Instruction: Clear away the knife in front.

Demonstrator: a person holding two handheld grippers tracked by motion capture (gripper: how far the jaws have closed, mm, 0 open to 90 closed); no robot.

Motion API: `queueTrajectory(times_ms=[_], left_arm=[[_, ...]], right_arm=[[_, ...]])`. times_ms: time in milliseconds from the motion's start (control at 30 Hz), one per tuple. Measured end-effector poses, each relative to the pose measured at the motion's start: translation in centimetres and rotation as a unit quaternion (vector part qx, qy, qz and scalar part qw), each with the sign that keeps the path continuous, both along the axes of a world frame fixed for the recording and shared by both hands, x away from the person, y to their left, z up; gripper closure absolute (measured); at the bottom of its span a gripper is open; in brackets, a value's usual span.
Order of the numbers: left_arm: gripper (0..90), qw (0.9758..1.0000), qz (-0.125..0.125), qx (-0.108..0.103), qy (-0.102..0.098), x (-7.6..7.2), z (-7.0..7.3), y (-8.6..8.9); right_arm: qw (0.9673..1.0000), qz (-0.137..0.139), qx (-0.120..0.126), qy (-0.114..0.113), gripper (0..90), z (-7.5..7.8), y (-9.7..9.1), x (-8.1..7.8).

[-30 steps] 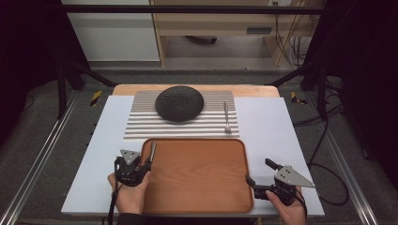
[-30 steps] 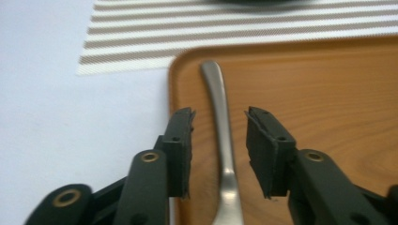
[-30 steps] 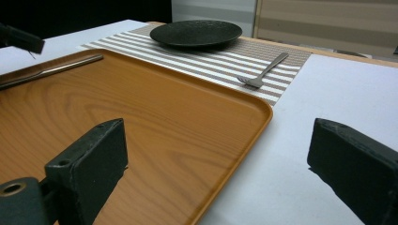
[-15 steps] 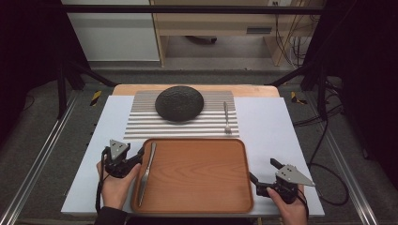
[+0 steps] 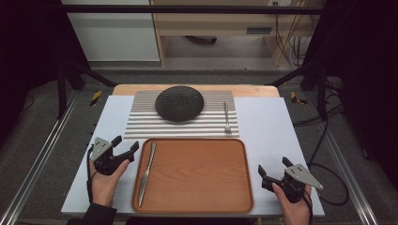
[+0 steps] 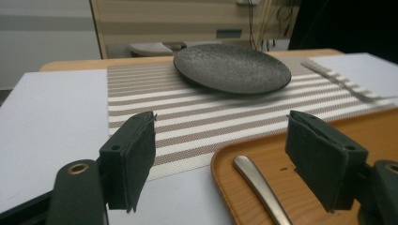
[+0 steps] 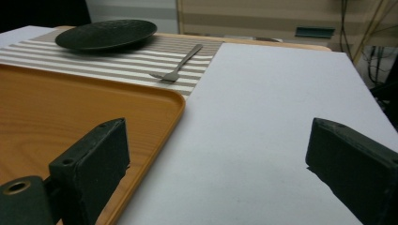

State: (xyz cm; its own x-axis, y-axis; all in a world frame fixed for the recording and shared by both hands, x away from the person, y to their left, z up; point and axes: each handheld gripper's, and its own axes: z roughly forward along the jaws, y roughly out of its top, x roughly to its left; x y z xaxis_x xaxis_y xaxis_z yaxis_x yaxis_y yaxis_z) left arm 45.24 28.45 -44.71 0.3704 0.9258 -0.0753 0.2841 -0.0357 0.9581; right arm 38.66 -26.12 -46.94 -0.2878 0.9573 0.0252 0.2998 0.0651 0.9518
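With both the left gripper (image 5: 123, 151) and right gripper (image 5: 272, 168) spread wide and empty, the knife (image 5: 147, 171) lies loose along the tray's (image 5: 197, 206) left edge in the lower middle, so a bump to the tray could slide it.

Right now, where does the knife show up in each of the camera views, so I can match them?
High view: the knife lies lengthwise along the left side of the wooden tray.
Left gripper view: its handle end is at bottom centre, on the tray's near corner, between the jaws.
Right gripper view: I cannot find it there.
Shared landmark: the dark plate on the striped mat.
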Motion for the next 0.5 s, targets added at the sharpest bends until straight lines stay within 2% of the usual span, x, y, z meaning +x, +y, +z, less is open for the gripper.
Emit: queueTrajectory(times_ms=[67, 133, 200, 267, 367, 433, 500], left_arm=[[23.1, 0.9999, 0.011, 0.001, -0.007, -0.4, -0.1, 0.5], [20.1, 0.9997, 0.021, -0.006, -0.007, -0.7, -0.2, 0.9], [16.3, 0.9996, 0.021, -0.020, -0.004, -1.1, -0.4, 1.3], [9.4, 0.9998, 0.017, -0.006, -0.003, -1.3, -0.5, 1.5], [9.0, 0.9994, 0.022, 0.000, -0.028, -1.8, -0.4, 1.8], [7.7, 0.9992, 0.020, -0.004, -0.034, -1.6, -0.5, 2.1], [6.9, 0.9994, 0.014, -0.011, -0.029, -1.4, -0.7, 2.2]], right_arm=[[0.9999, -0.016, -0.002, -0.002, 6.6, 0.0, 0.0, 0.0], [0.9997, -0.024, -0.001, 0.000, 6.6, 0.1, 0.1, 0.0], [0.9998, -0.019, -0.007, 0.004, 6.8, 0.0, 0.3, 0.0], [0.9996, -0.014, -0.021, 0.009, 6.7, -0.1, 0.5, 0.0], [0.9996, -0.006, -0.024, 0.011, 6.7, -0.1, 0.6, 0.1], [0.9996, -0.002, -0.025, 0.013, 6.7, -0.1, 0.6, 0.2], [0.9994, 0.001, -0.030, 0.017, 6.6, 0.0, 0.6, 0.4]])
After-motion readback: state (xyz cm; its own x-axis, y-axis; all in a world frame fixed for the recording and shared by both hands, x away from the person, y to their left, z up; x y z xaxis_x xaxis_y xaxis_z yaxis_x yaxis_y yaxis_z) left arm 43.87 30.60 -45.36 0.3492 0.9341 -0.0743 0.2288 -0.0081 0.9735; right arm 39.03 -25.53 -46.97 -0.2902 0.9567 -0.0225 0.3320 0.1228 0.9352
